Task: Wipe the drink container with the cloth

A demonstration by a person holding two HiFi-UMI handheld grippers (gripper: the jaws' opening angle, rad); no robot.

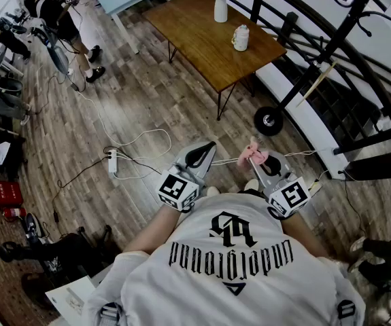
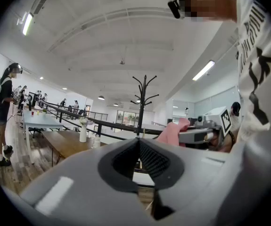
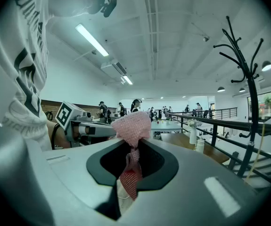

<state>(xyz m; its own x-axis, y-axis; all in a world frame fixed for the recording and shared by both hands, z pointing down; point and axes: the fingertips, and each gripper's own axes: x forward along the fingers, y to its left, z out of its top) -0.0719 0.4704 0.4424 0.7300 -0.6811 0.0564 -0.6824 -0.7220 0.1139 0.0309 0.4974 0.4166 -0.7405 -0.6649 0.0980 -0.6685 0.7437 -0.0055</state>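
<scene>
The right claw [image 1: 260, 161] clamps the pink knitted cloth [image 3: 131, 127]; left claw [image 1: 205, 149] closed, empty. The white drink container [image 1: 240, 38], apparently lidded, stands well ahead on brown wooden counter [image 1: 195, 29], nearer right claw.

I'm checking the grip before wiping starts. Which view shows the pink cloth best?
The right gripper view: the pink cloth sits at centre, pinched between the right tool's shut jaws, bunched above them. The head view shows only a small pink tuft at that tool's tip; the left gripper view shows it small, from the side.
</scene>
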